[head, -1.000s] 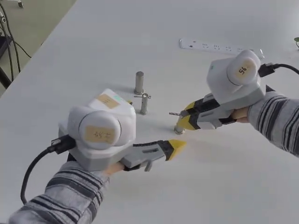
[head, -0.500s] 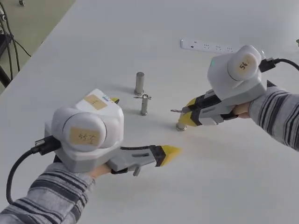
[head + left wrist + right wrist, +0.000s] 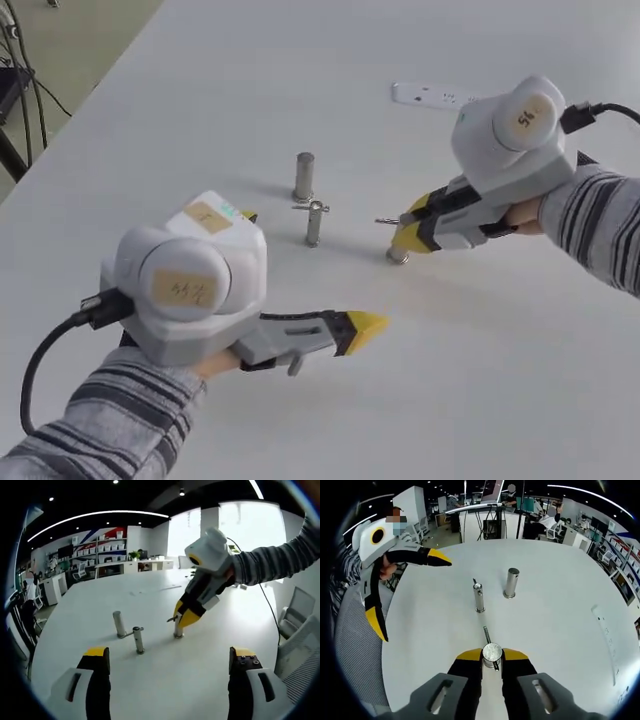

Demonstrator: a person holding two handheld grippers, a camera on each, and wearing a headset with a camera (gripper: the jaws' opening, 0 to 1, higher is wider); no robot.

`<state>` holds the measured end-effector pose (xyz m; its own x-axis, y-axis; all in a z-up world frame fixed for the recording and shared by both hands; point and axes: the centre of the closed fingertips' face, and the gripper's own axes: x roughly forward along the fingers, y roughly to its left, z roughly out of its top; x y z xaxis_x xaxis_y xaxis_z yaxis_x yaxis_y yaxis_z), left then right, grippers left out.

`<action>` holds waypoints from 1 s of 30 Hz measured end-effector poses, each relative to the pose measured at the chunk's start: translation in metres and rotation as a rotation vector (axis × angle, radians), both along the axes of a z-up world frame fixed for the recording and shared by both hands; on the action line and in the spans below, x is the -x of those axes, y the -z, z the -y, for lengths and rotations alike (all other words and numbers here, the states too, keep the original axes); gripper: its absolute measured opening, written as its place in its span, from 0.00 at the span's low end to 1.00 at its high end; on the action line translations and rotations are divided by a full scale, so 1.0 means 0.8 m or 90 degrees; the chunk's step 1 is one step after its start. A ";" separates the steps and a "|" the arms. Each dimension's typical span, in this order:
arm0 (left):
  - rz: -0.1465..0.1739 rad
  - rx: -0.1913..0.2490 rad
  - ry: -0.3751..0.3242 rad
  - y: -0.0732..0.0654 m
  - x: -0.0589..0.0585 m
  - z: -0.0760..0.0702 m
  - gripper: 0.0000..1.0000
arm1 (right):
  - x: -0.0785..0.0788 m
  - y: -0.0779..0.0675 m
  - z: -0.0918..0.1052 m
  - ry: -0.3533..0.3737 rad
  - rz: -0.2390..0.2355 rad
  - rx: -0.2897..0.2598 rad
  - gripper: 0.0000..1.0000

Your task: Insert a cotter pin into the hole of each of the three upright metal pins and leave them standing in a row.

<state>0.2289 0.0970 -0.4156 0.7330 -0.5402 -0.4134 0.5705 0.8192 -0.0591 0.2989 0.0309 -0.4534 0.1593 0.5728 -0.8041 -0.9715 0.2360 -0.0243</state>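
Observation:
Three upright metal pins stand on the white table. The far pin (image 3: 303,175) (image 3: 510,582) is bare. The middle pin (image 3: 314,222) (image 3: 138,640) carries a cotter pin through its top. My right gripper (image 3: 410,234) (image 3: 492,656) is shut on the third pin (image 3: 397,256) (image 3: 492,652), whose cotter pin (image 3: 385,221) (image 3: 485,631) pokes out ahead of the jaws. My left gripper (image 3: 305,268) (image 3: 169,655) hovers wide open with nothing in it, on the near side of the pins.
A white power strip (image 3: 435,96) lies at the back of the table (image 3: 480,360). The table's left edge (image 3: 90,100) drops to the floor, where cables and a stand leg show.
My right gripper has carried the third pin slightly farther away, closer to the line of the other two. The left gripper has drawn back a little, still open.

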 end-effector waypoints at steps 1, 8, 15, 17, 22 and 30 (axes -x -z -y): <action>0.002 -0.001 -0.001 -0.001 0.000 0.000 0.99 | 0.000 0.001 0.000 -0.001 -0.001 0.001 0.08; -0.001 -0.002 -0.004 0.000 -0.001 -0.001 0.99 | -0.002 0.002 -0.003 -0.001 -0.007 -0.001 0.08; -0.002 -0.006 -0.004 0.001 -0.002 -0.002 0.99 | -0.004 0.002 -0.002 -0.003 -0.012 -0.003 0.08; -0.005 -0.006 -0.003 0.002 -0.002 -0.001 0.99 | -0.004 0.002 -0.001 -0.003 -0.015 -0.004 0.08; -0.006 -0.010 -0.002 0.003 -0.002 -0.001 0.99 | -0.006 0.004 0.001 -0.020 -0.012 -0.005 0.08; -0.009 -0.010 0.000 0.004 -0.003 0.000 0.99 | -0.010 0.006 0.001 -0.037 -0.009 -0.008 0.09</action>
<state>0.2309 0.0973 -0.4190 0.7266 -0.5339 -0.4325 0.5698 0.8199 -0.0550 0.3070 0.0298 -0.4584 0.1136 0.5911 -0.7985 -0.9837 0.1795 -0.0071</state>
